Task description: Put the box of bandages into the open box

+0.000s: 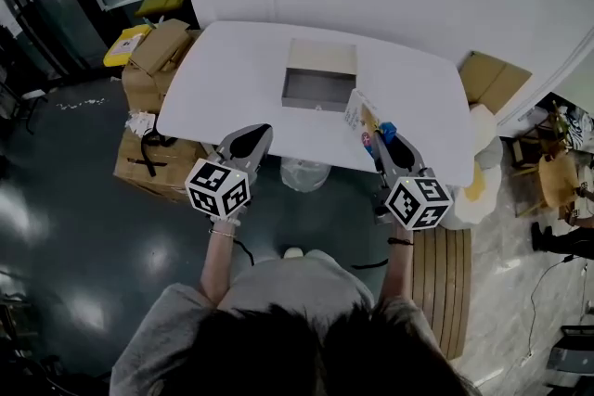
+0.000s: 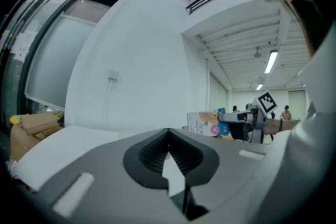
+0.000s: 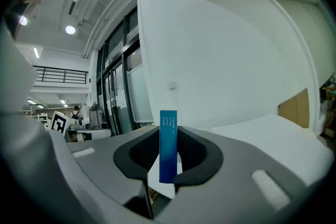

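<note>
one bandage box [image 3: 168, 144] stands upright, clamped edge-on in the right gripper [image 1: 376, 134]. the open box [image 1: 320, 58] sits on the table [image 1: 232, 74] just ahead and left of those jaws. the left gripper [image 1: 263, 131] has its jaws together and empty.

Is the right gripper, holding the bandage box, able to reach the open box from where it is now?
Probably yes. The right gripper is shut on the bandage box, just right of the open box. The open box faces up, and nothing stands on the table between them.
</note>
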The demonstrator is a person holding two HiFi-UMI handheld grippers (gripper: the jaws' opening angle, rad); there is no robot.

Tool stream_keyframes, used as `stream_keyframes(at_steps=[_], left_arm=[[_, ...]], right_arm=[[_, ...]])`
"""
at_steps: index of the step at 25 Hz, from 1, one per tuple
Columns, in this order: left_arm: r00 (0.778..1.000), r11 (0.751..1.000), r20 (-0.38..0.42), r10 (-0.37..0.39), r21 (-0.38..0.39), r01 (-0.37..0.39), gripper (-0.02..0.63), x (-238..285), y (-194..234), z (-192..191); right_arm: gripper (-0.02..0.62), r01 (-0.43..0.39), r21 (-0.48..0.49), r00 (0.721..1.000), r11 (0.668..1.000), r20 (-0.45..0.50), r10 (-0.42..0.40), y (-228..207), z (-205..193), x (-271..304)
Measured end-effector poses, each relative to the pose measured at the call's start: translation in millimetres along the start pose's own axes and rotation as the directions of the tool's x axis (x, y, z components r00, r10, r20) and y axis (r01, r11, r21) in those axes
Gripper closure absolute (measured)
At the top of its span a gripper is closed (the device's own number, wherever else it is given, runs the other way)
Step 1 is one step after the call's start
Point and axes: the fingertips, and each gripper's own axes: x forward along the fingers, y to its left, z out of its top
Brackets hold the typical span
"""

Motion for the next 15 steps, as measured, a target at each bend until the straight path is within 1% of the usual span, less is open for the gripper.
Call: stream_keyframes(at_steps=[6, 12, 15], left_arm=[[1.0, 1.0, -0.009, -0.013, -0.01, 0.013, 0.611, 10, 10, -2], [1.0, 0.999, -0.019, -0.006, -0.031, 0.006, 0.611, 18, 16, -9], [1.0, 0.999, -0.025, 0.009, -0.044, -0.011, 0.611, 23, 26, -13]], right_arm=[[0.495, 0.011, 0.01, 1.0, 1.0, -0.003, -0.011, -2, -1, 13], [0.495, 0.01, 0.01, 1.0, 1.0, -0.023, -0.01, -9, -1, 27], [0.495, 0.004, 0.009, 1.0, 1.0, -0.031, -0.004, -15, -1, 39]])
